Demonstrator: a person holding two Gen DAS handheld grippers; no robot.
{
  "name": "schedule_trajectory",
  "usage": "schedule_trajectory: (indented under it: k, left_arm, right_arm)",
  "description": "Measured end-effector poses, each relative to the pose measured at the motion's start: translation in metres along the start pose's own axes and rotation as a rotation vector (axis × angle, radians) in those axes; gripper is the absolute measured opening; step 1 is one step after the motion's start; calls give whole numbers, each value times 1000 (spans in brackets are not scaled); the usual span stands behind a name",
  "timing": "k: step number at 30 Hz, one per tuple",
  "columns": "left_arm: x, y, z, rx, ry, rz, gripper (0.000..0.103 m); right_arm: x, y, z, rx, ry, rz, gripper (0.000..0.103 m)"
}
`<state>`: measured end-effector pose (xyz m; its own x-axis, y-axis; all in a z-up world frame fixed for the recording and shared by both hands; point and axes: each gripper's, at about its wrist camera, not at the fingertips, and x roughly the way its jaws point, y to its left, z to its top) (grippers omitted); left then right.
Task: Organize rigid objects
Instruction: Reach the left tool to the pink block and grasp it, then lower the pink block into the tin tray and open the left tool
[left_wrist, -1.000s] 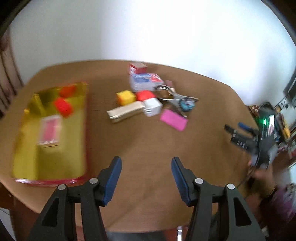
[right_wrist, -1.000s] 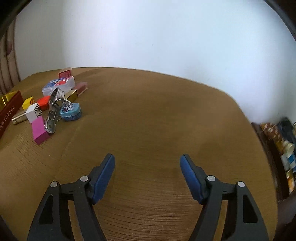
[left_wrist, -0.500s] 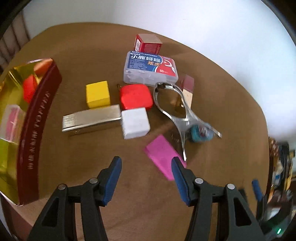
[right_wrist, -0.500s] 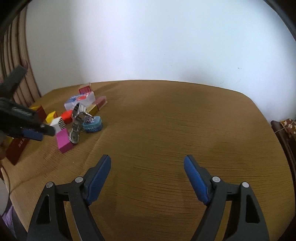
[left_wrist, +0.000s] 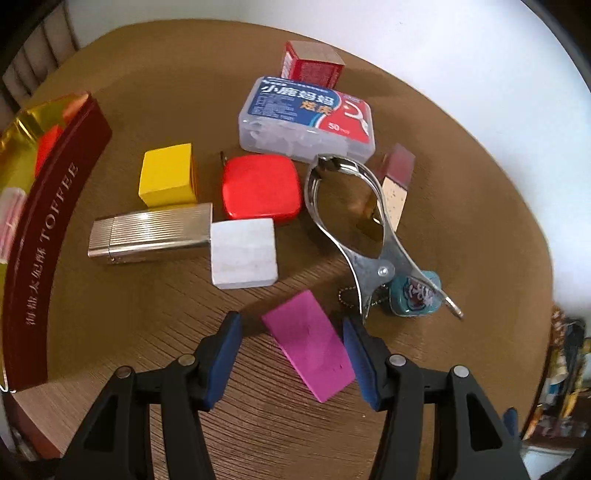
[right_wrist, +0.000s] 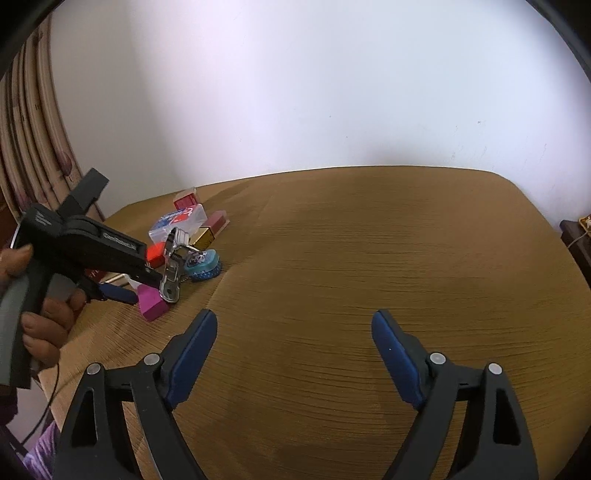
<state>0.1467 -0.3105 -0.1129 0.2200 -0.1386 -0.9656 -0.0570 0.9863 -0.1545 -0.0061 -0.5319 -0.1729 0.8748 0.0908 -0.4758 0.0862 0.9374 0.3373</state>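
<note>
Item one, at the table's (left_wrist: 461, 206) left edge: a maroon tin (left_wrist: 48, 236) lettered "TOFFEE" beside a line of Chinese characters, its inside lined in gold. In it you have a red block (left_wrist: 46, 146) and a pale pink-and-white packet (left_wrist: 9, 218), both cut off by the frame.

Loose stock toward the far left corner of the table:
- clear floss-pick box (left_wrist: 306, 118), blue and red label in Chinese, "50" readable
- small red carton (left_wrist: 312, 66) behind it, print too fine to read
- yellow cube (left_wrist: 168, 175), red rounded case (left_wrist: 260, 190), white block (left_wrist: 243, 253)
- ribbed silver case (left_wrist: 151, 232), touching the white block
- steel clamp (left_wrist: 354, 221) lying across a gold-and-maroon tube (left_wrist: 397, 181)
- teal charm (left_wrist: 415, 293) on a bead chain

Your left gripper (left_wrist: 291, 336) points steeply down with the magenta block (left_wrist: 310, 352) between its blue fingers; they stand partly apart, and a gap shows on the left side (no squeeze yet).

Your right gripper (right_wrist: 293, 343) sits over bare table near the front edge, its jaws opening, with nothing between them.

Only the right wrist view shows your left hand (right_wrist: 44, 314) around the left gripper's handle, the curtain (right_wrist: 33, 147), and the magenta block's thickness. Only the left wrist view shows the tin's contents and the labels.
</note>
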Motion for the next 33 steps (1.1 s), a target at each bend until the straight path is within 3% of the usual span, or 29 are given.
schedule_trajectory:
  k: [4, 6, 8, 13, 16, 21, 28, 33]
  left_arm:
    - [1, -4, -6, -11, -16, 30, 56]
    - [-1, -1, -10, -18, -28, 53, 38]
    - [-3, 4, -15, -18, -32, 62, 30]
    - [-10, 13, -27, 61, -59, 36, 30]
    - [-25, 14, -46, 146, -106, -1, 30]
    - [-52, 31, -76, 199, -142, -27, 30]
    - [-96, 89, -88, 158, -199, -19, 30]
    - [-142, 160, -65, 89, -276, 56, 30]
  right_arm:
    - [-3, -4, -1, 16, -9, 8, 87]
    - [-4, -5, 0, 24, -11, 9, 88]
    - [-4, -6, 0, 29, -11, 13, 89]
    - [-4, -8, 1, 42, -11, 9, 91]
    - [-2, -8, 1, 42, -7, 4, 91]
    - [-1, -6, 1, 32, -6, -13, 91]
    - [3, -3, 0, 4, 16, -51, 91]
    - [7, 3, -1, -25, 38, -86, 91]
